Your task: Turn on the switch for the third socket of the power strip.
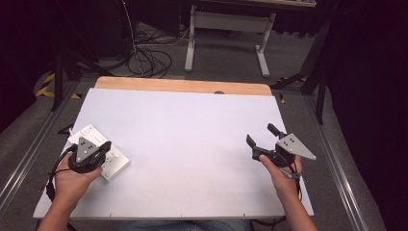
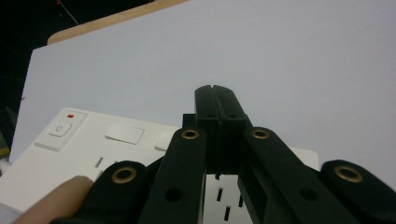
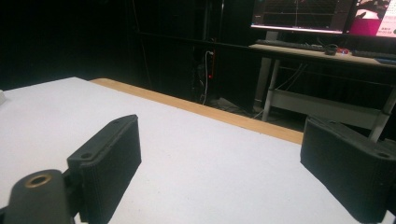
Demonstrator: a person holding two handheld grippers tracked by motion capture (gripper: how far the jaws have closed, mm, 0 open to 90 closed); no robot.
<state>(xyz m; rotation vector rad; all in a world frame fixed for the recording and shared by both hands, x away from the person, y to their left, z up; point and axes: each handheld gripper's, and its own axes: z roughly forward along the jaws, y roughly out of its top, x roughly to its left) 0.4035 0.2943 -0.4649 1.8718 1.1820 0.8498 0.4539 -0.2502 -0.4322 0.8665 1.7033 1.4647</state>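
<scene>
A white power strip (image 1: 117,164) lies flat at the table's left edge, with a power button and a red light (image 2: 60,128) at one end and several sockets along it. My left gripper (image 1: 106,146) rests over the strip, its jaws pressed together with nothing between them (image 2: 215,89). The holding hand's finger (image 2: 51,205) lies on the strip's near part. At the right side of the table my right gripper (image 1: 260,134) is held just above the white surface. Its two ribbed pads (image 3: 112,161) stand wide apart with nothing between them.
The white board (image 1: 192,125) covers a table with a wooden far edge (image 1: 183,85). Beyond it are a desk frame (image 1: 226,29), floor cables (image 1: 149,60) and a desk with monitors (image 3: 322,18). Metal rails (image 1: 29,149) run along both sides.
</scene>
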